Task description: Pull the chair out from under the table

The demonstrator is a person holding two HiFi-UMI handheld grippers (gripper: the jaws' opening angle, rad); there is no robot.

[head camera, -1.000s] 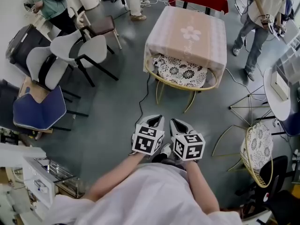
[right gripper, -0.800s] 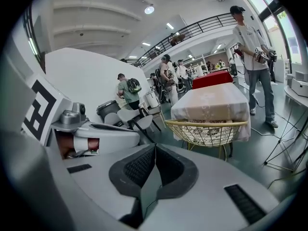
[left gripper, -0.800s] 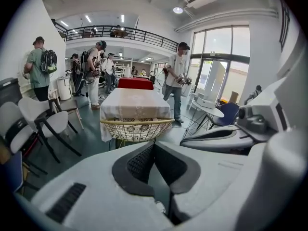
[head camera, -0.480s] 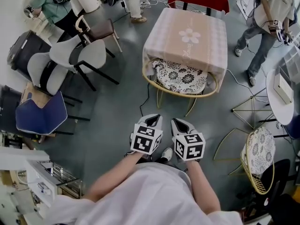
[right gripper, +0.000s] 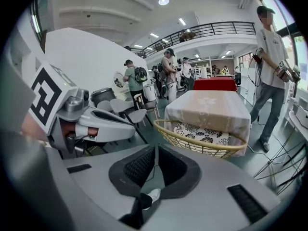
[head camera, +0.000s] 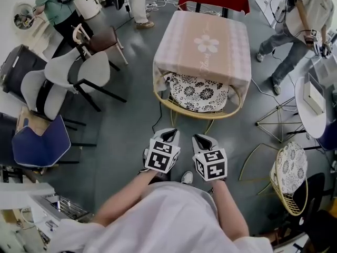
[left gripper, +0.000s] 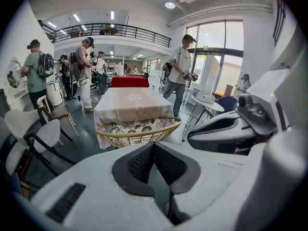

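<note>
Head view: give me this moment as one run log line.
stage: pre-grasp | left gripper: shut, empty | right gripper: shut, empty | gold wire chair with floral cushion: untouched, seat under pink-clothed table

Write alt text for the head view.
From above, a person holds the left gripper and right gripper, both shut and empty, short of a gold wire chair with a floral cushion, tucked under a cloth-covered table. More chairs stand at left; people stand nearby.
</note>
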